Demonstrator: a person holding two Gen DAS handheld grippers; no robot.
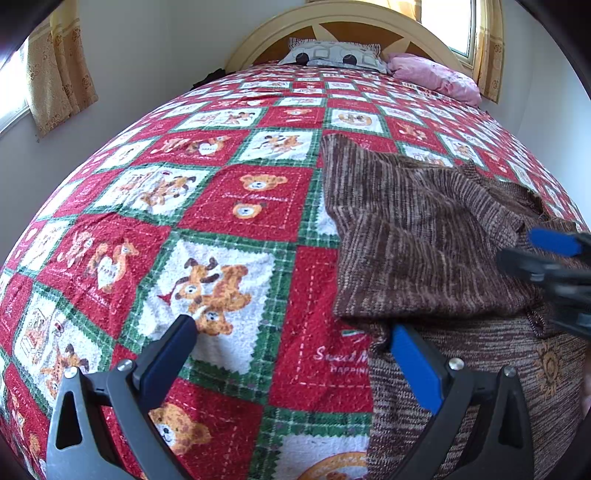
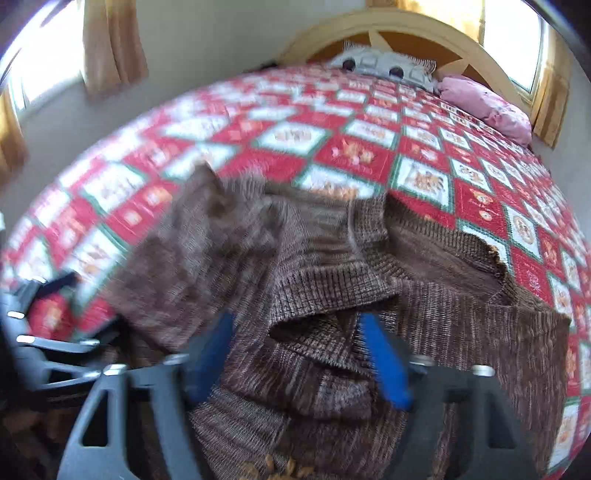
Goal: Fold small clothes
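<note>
Nearest to me, my left gripper (image 1: pixel 291 339) stands wide apart above the bed. Its left blue pad is over the quilt, and its right blue pad (image 1: pixel 415 369) lies at the left edge of the brown melange knitted sweater (image 1: pixel 424 236), but nothing is clamped between them.

My right gripper (image 2: pixel 295 354) has its two blue pads apart also. A raised fold of the sweater (image 2: pixel 314 295) lies between them, and I cannot see the pads pressing on it; this view is blurred on the left side. In the left wrist view the right gripper (image 1: pixel 554 254) comes in from the right border, above the sweater.

I see no container here. The sweater lies on the red, white and green checked quilt with teddy bear pictures (image 1: pixel 229 206), at the near right part of the bed. One part is folded over the body, so it has two layers with a straight edge. The ribbed hem is wrinkled, and a small golden ornament (image 1: pixel 549 365) shows low on the body.

Further, at the head of the bed, lie a grey patterned pillow (image 1: pixel 332 55) and a pink pillow (image 1: pixel 439 77), before the rounded wooden headboard (image 1: pixel 343 22). Yellow curtains (image 1: pixel 59 70) hang at the windows.
</note>
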